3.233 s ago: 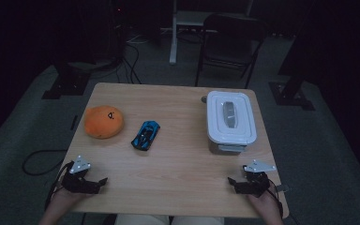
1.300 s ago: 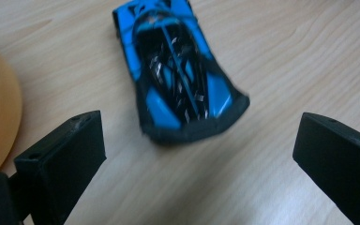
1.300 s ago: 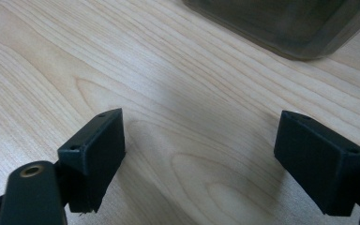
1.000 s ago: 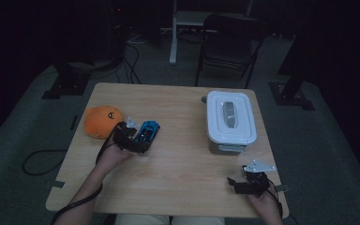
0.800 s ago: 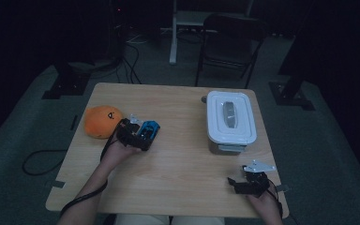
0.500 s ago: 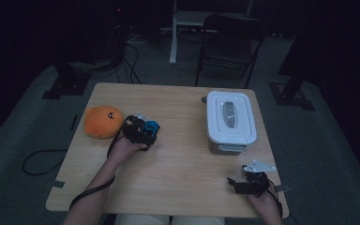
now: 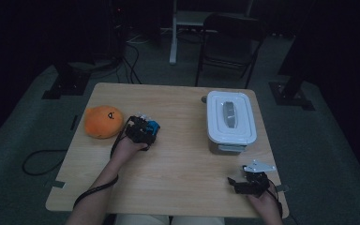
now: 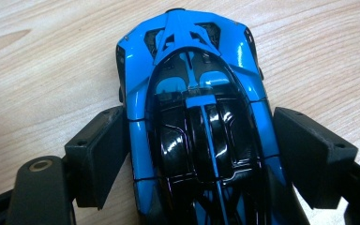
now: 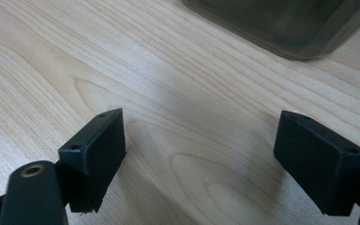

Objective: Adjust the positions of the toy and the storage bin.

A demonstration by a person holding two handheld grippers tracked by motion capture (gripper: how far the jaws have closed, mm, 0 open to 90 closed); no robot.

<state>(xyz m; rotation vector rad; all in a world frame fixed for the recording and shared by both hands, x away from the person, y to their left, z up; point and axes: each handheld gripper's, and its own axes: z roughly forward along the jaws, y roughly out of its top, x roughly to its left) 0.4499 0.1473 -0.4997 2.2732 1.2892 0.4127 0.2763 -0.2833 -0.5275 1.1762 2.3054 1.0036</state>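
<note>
- My left hand-held gripper straddles the blue toy car; its jaws stand apart, one pad on each flank, neither clearly pressing.
- The car sits on the counter, nose pointing away from me.
- My right hand-held gripper rests wide open, holding nothing, with the white box just ahead.

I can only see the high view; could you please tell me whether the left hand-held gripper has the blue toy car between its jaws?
Observer: Yes. The left gripper view shows the blue toy car lying lengthwise between the jaws of the left hand-held gripper, one pad beside each flank.
Operator: Thank you. Is it clamped?
Observer: Not that I can see; the jaws stand wide open.
Operator: And the other side?
Observer: The right hand-held gripper is open over bare table, with the container just ahead.
</note>
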